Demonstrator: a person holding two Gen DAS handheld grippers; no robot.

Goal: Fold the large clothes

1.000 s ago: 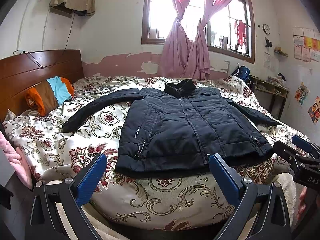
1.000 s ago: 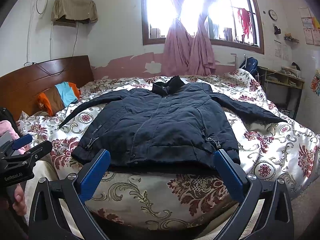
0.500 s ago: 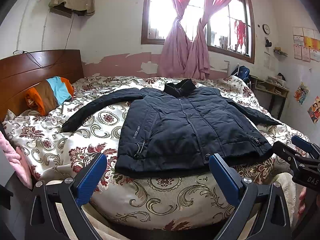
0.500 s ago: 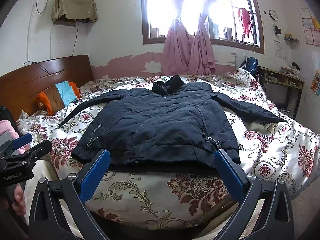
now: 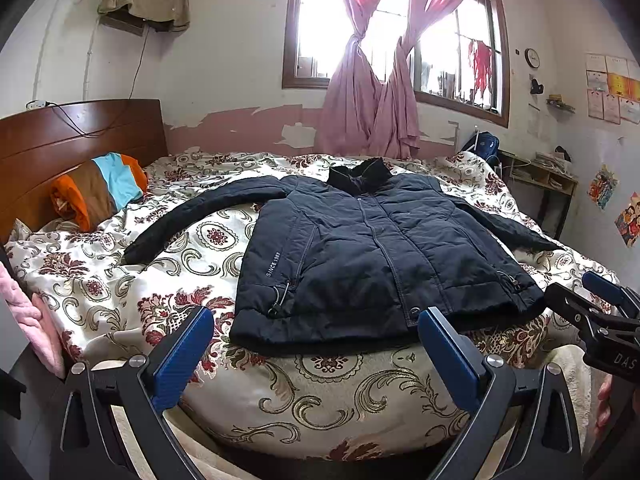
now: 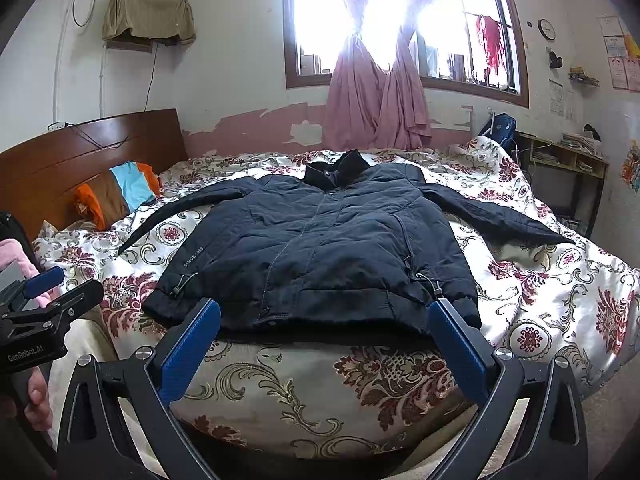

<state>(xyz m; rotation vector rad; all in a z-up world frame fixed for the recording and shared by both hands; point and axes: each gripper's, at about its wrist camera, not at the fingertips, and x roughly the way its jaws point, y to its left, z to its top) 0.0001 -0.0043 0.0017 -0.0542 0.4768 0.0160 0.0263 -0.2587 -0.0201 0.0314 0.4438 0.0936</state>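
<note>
- A dark padded jacket (image 5: 372,256) lies flat and zipped, front up, on the bed (image 5: 320,384), which is covered by a floral bedspread (image 5: 100,280).
- The jacket's hem (image 5: 340,332) runs along the near edge of the bed; its collar (image 5: 358,170) points away toward the window (image 5: 392,28).
- Both sleeves are spread out: one sleeve (image 5: 200,216) reaches from the jacket toward the headboard (image 5: 60,140), the other sleeve (image 6: 500,216) toward the far side of the bed.
- Bare bedspread lies around the jacket on both sides and beyond the collar; only a narrow strip is left between the hem and the bed's near edge.
- A striped pillow (image 5: 100,188) sits well apart from the jacket, against the headboard.
- The left gripper (image 5: 312,344) hovers just in front of the hem, jaws spread wide and empty, its blue fingers (image 5: 180,356) not touching the cloth.
- The right gripper (image 6: 324,336) hangs likewise before the hem, jaws wide and holding nothing.
- Both grippers point level toward the jacket from off the near edge of the bed, side by side; each shows at the edge of the other's view, with fingertips of a hand (image 6: 36,404) on the left gripper's handle.
</note>
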